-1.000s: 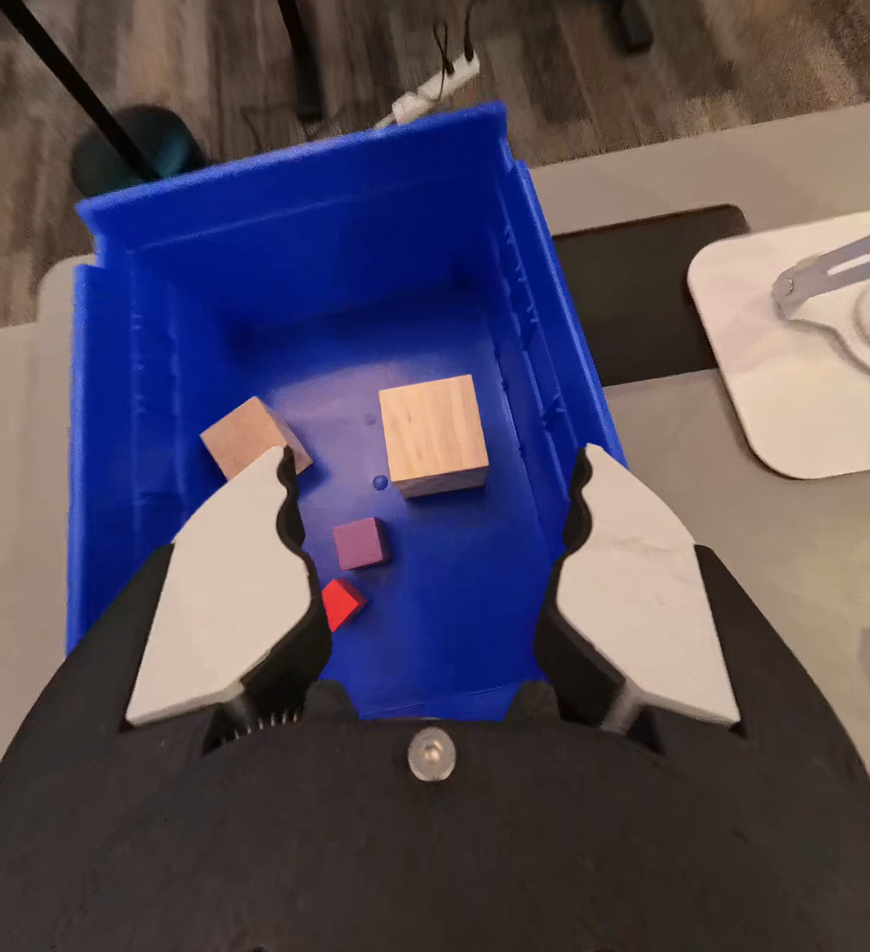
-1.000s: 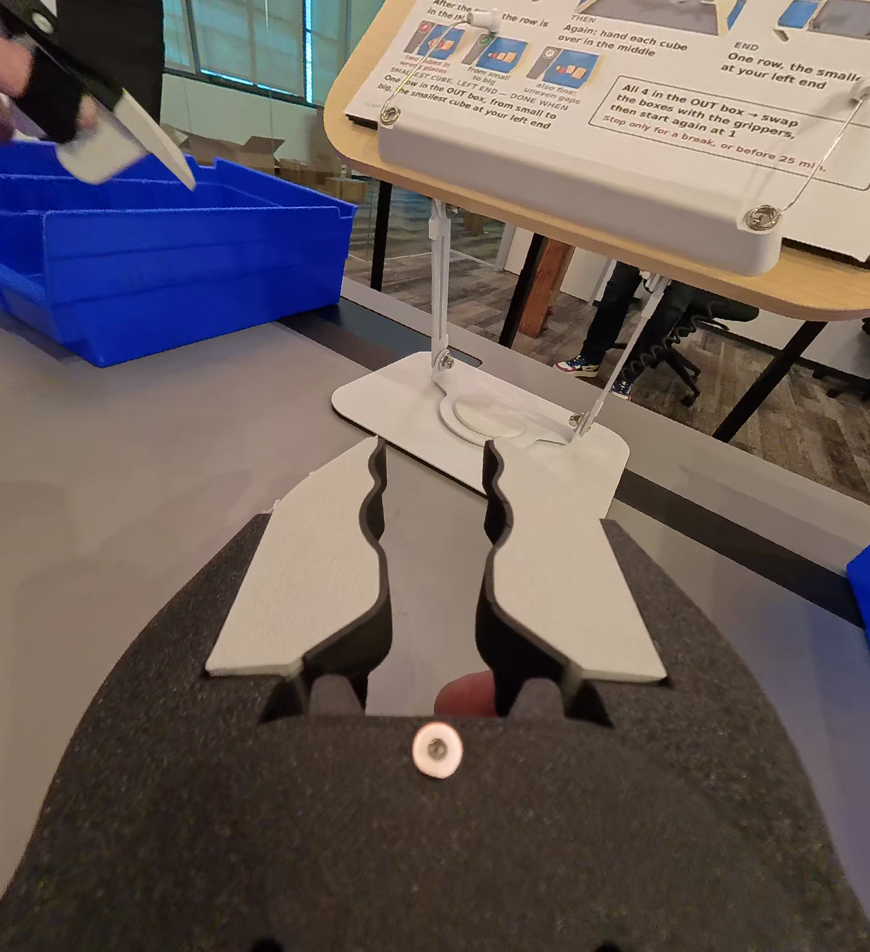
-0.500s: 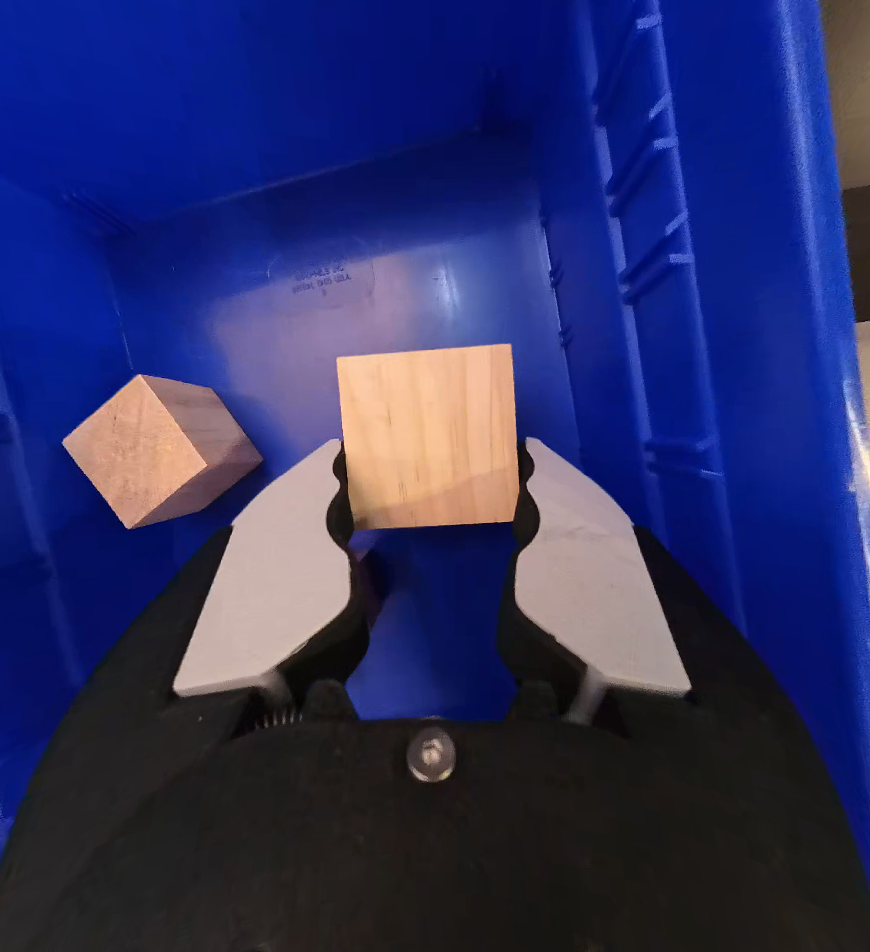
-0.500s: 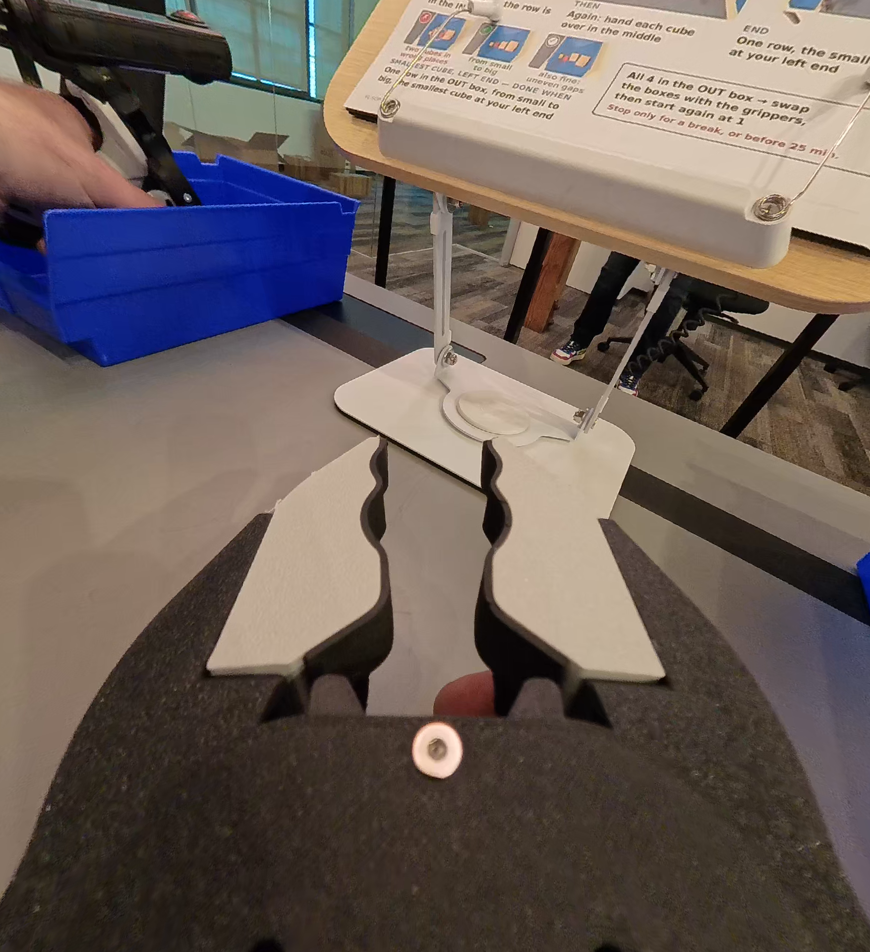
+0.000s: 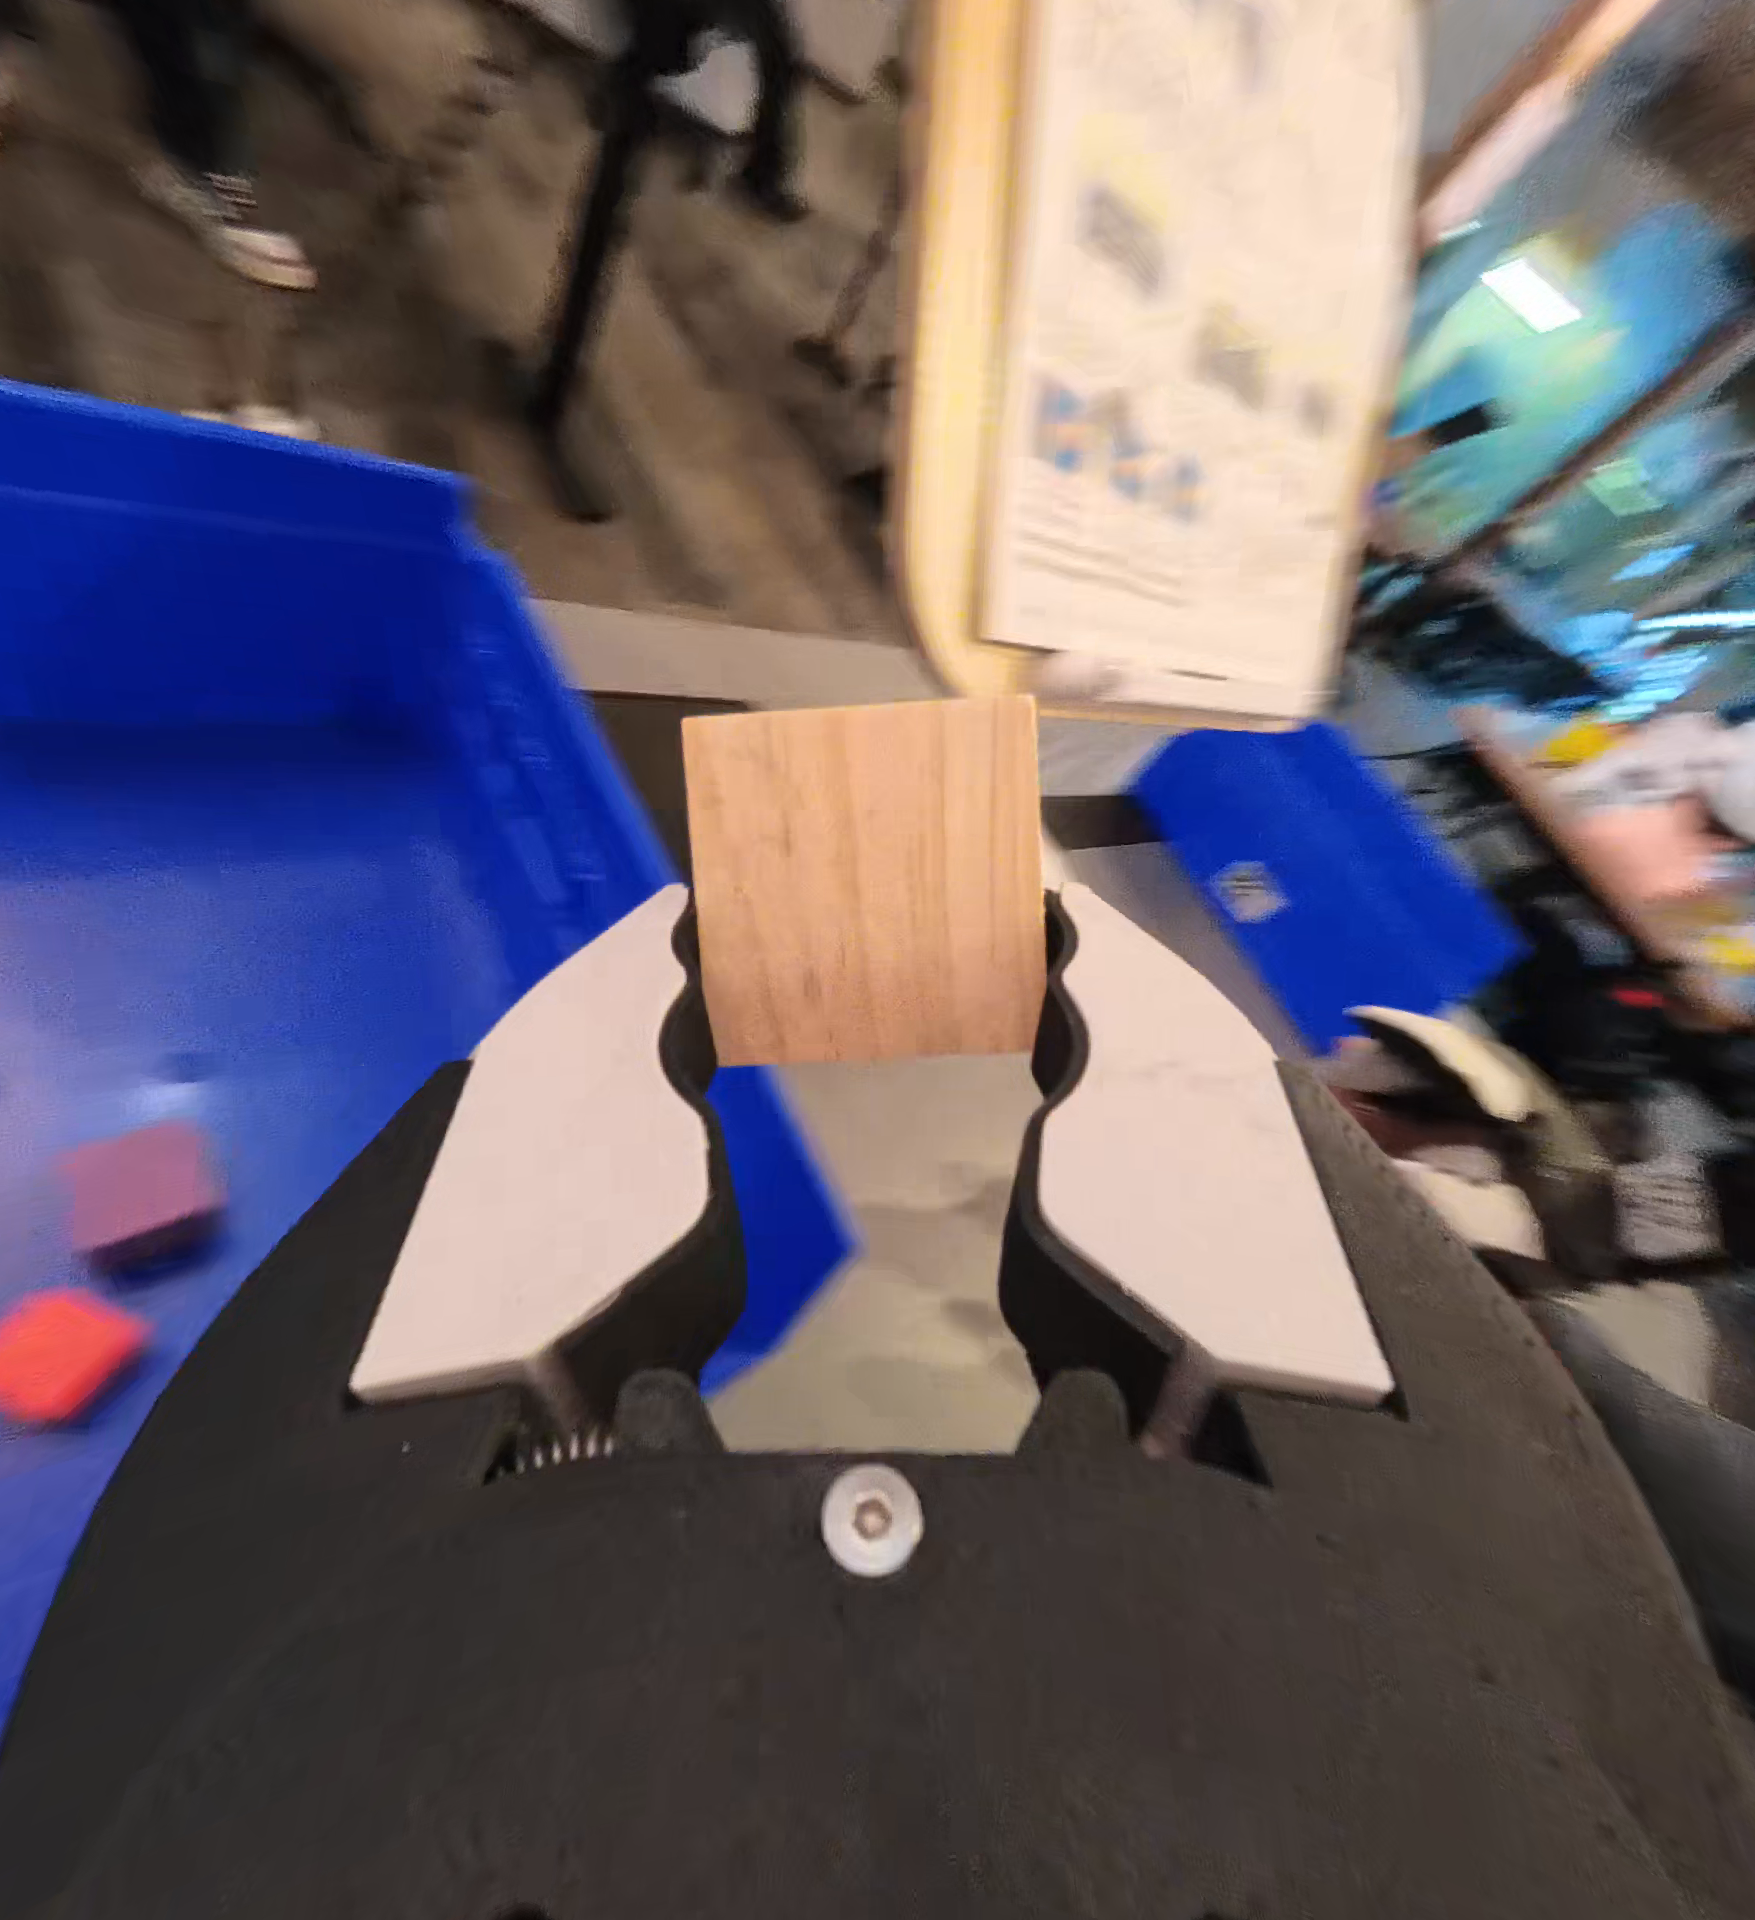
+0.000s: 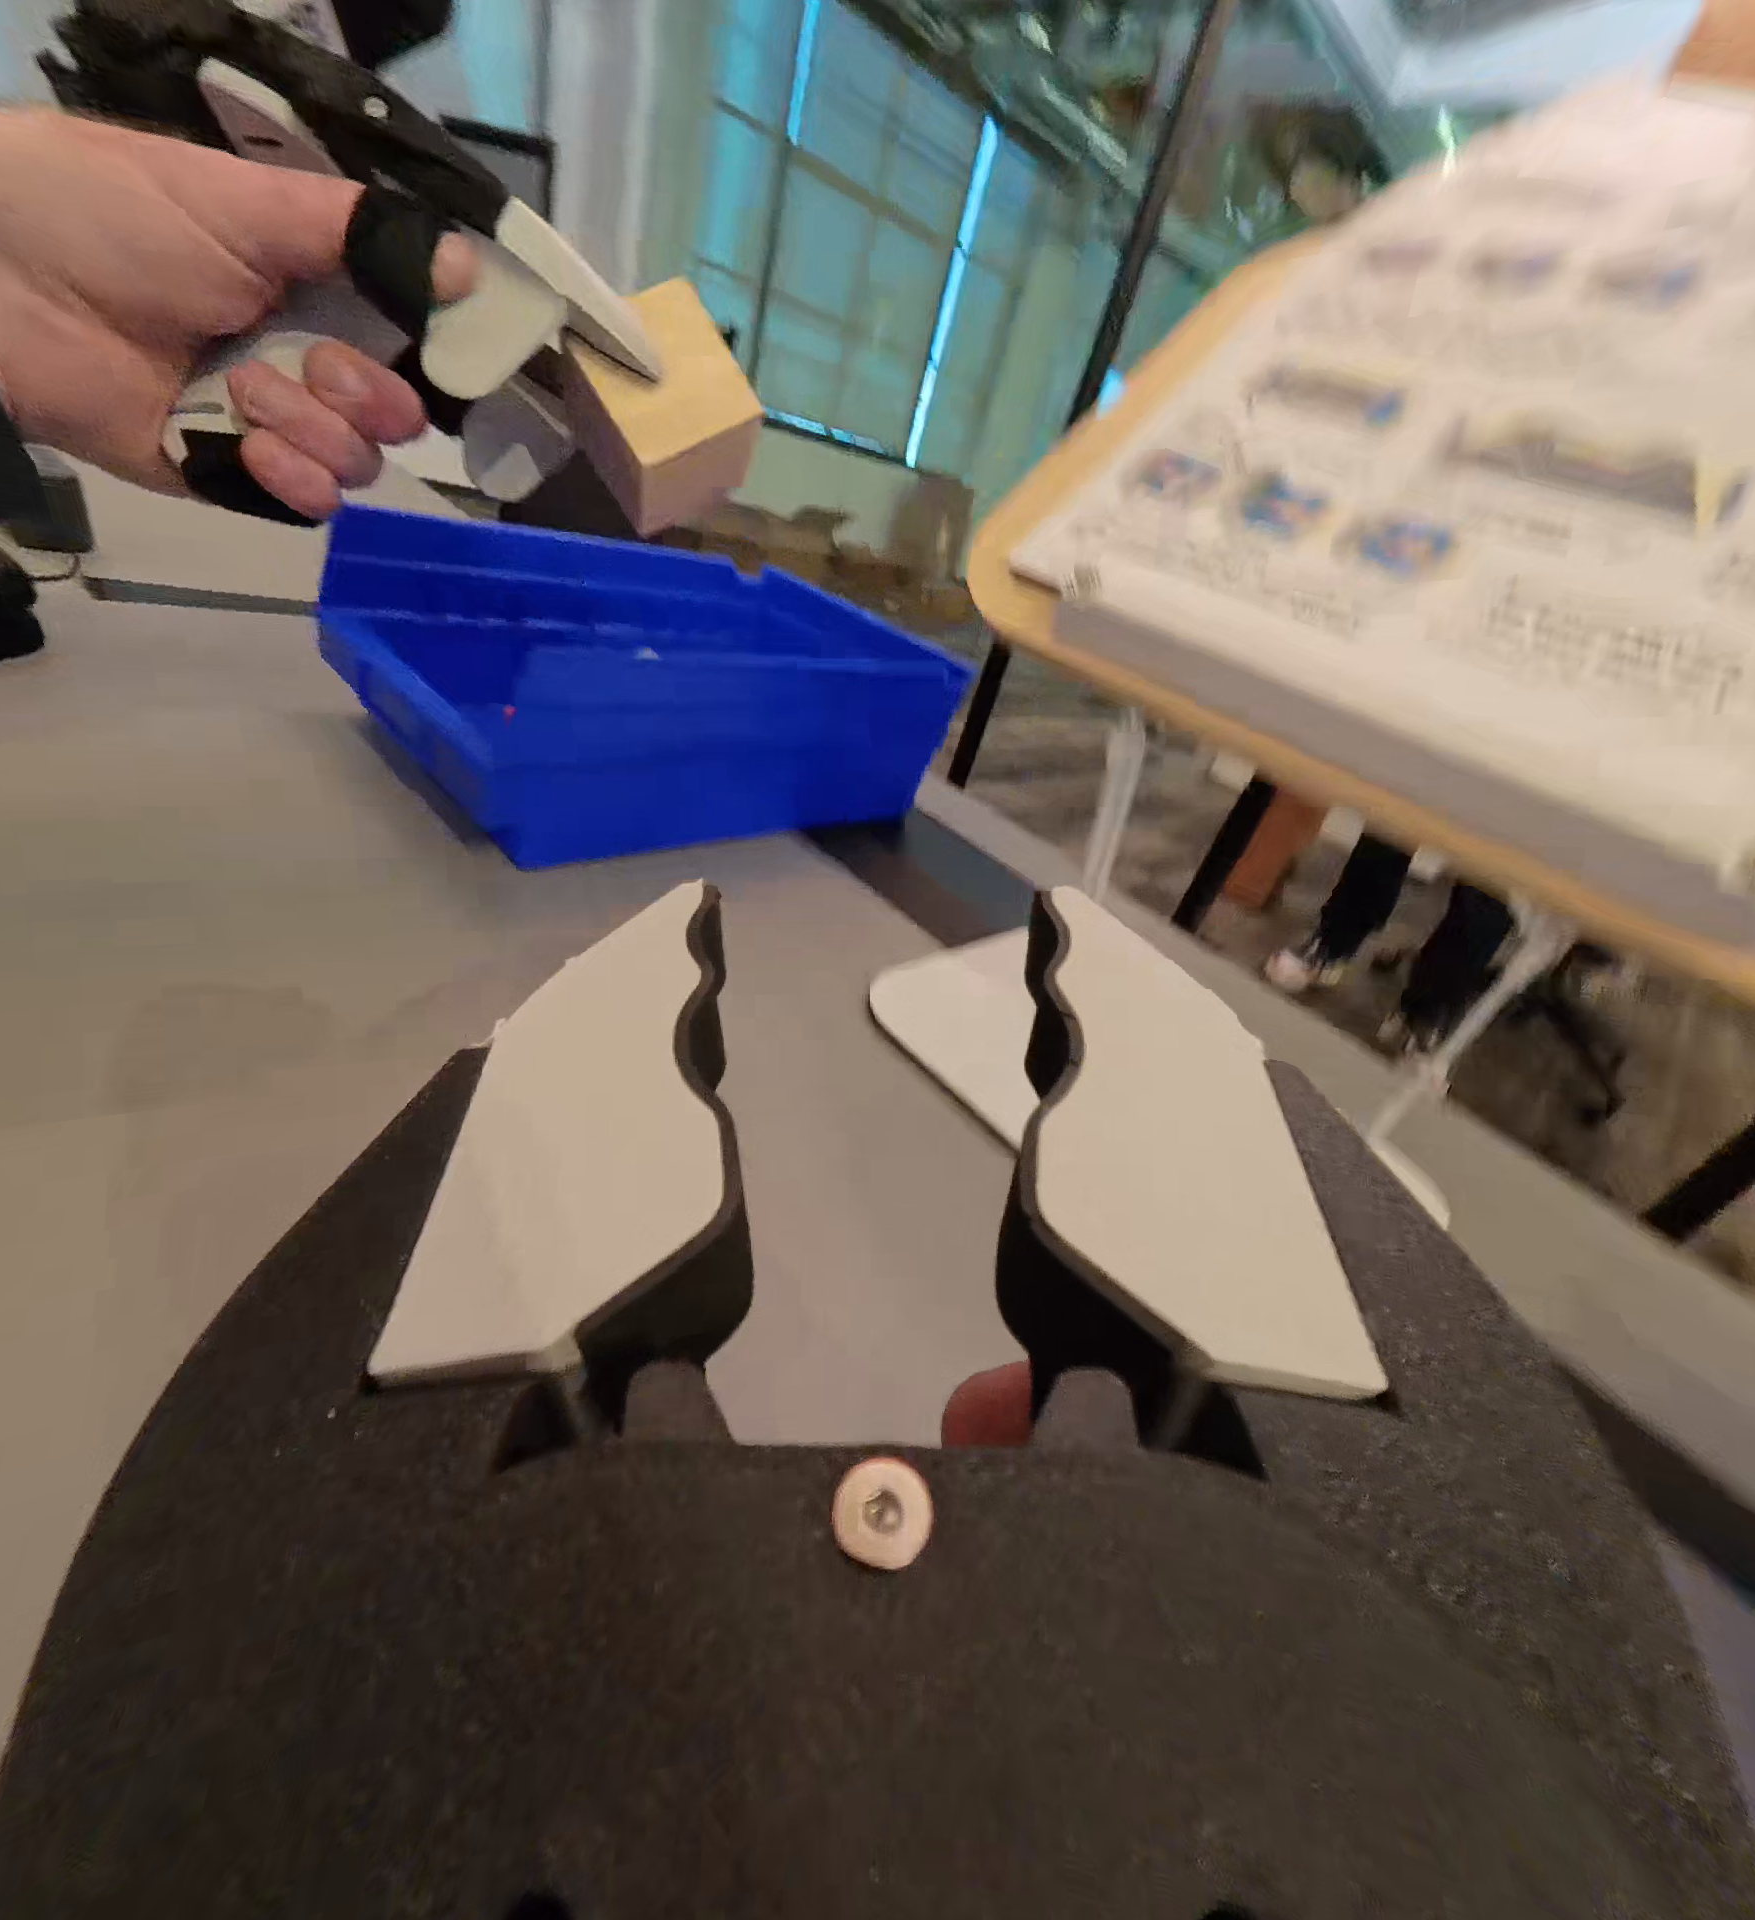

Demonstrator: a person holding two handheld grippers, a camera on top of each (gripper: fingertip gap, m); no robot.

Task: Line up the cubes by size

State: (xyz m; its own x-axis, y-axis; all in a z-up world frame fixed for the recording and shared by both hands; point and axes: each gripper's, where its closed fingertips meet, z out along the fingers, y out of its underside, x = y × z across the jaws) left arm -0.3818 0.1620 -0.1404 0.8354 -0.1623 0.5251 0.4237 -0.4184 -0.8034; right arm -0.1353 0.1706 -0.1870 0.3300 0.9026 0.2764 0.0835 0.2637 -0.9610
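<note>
On a grey table in a glass-walled workroom, the left gripper has lifted the big pale wooden cube clear of the blue bin, where half a second earlier it was only closing on the block at the bin floor. Both pads press the cube's smooth, straight-grained sides. With the largest block out, the row can be started from its big end. A purple cube and a red cube remain in the bin at eight o'clock, blurred, probably both smaller. The right gripper has spread its jaws and grips nothing, its wavy pads bare above the matte tabletop.
</note>
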